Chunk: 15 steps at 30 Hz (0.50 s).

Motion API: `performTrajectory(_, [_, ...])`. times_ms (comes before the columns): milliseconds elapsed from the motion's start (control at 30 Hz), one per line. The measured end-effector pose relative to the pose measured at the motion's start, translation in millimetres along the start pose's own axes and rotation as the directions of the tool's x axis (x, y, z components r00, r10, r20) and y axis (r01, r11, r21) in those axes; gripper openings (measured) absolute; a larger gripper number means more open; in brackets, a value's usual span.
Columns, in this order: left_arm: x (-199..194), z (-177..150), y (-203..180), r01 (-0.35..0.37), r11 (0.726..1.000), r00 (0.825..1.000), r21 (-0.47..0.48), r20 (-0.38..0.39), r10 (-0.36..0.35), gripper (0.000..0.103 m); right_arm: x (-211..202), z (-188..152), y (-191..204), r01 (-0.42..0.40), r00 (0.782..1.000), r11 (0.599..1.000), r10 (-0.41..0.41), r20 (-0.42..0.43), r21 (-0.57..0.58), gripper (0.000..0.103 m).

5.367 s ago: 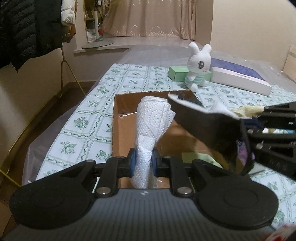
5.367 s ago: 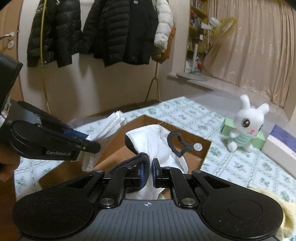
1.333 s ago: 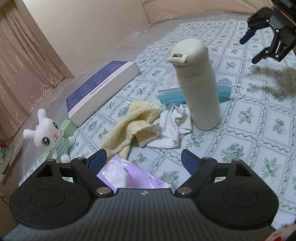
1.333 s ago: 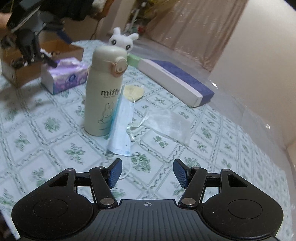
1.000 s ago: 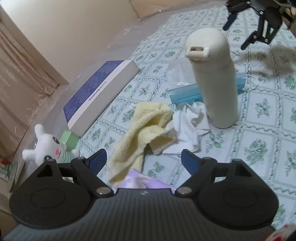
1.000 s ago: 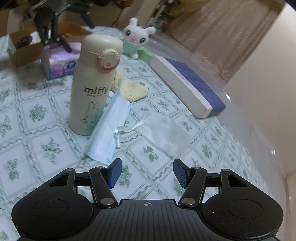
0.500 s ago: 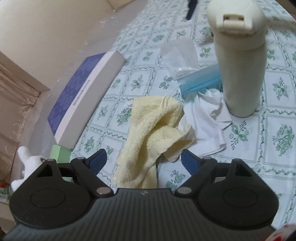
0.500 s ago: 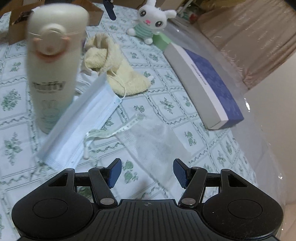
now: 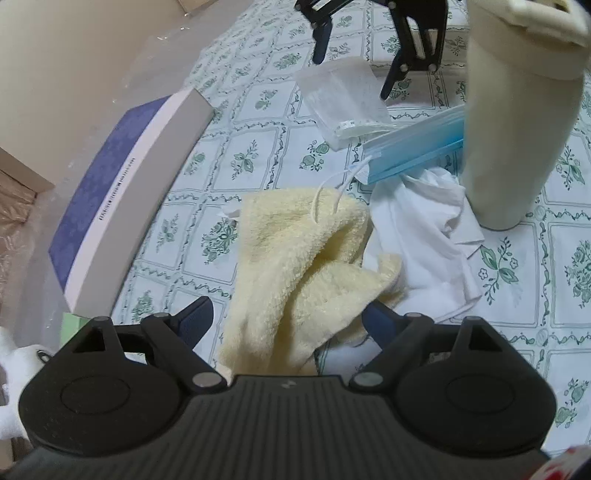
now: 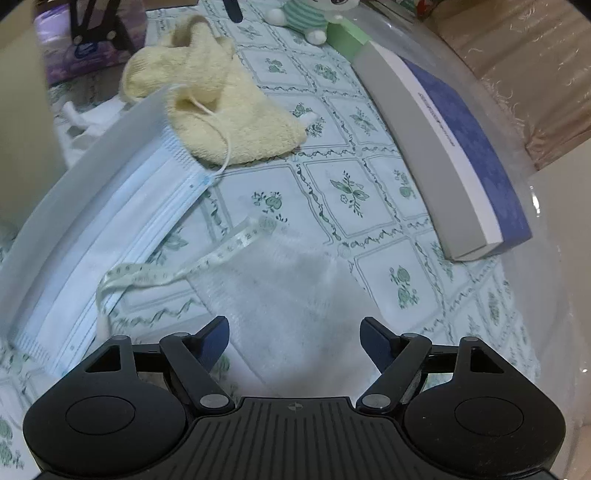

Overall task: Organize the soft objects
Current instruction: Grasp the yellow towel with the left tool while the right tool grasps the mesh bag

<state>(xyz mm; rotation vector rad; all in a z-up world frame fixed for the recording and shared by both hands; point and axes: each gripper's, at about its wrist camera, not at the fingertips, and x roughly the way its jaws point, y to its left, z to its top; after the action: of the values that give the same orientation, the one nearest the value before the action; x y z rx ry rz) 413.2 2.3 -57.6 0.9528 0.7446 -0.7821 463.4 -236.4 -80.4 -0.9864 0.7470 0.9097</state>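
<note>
A fluffy pale yellow towel (image 9: 295, 266) lies bunched up on the table with the green flower tablecloth (image 9: 255, 158). The left gripper (image 9: 286, 319) is right over the near end of the towel with its two blue fingers spread wide, one on each side. It is not pinching anything.

A white crumpled cloth (image 9: 424, 243) lies just beside the towel, touching it. A light blue paper face mask (image 9: 413, 147) leans against a tall cream bottle (image 9: 517, 110), and its thin white ear loop rests on the towel. The bottle stands upright on the cloth's far edge.

The right gripper (image 10: 295, 336) is open wide too, holding nothing. It hangs low over a see-through white mesh bag (image 10: 288, 295) that lies flat on the table. The bag has a pale ribbon string (image 10: 177, 269) that runs toward the face mask.

A long flat box with a blue-purple top (image 10: 454, 147) lies further off near the table edge. A white toy bunny in a green striped shirt (image 10: 306, 14) sits at the far end, next to a small green box (image 10: 345, 38). A purple tissue pack (image 10: 88, 51) is behind the towel.
</note>
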Motion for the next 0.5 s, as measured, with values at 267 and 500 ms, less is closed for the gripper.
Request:
performTrajectory(267, [22.6, 2.3, 14.1, 0.082, 0.997, 0.997, 0.01, -0.018, -0.081, 0.086, 17.4, 7.0, -18.1, -0.086, 0.996, 0.994, 0.087, -0.015, 0.072, 0.077])
performTrajectory(500, [35.0, 4.5, 31.5, 0.112, 0.994, 0.993, -0.014, -0.029, -0.112, 0.081, 19.9, 5.3, -25.9, -0.166, 0.986, 0.973, 0.168, 0.0, 0.162, 0.055])
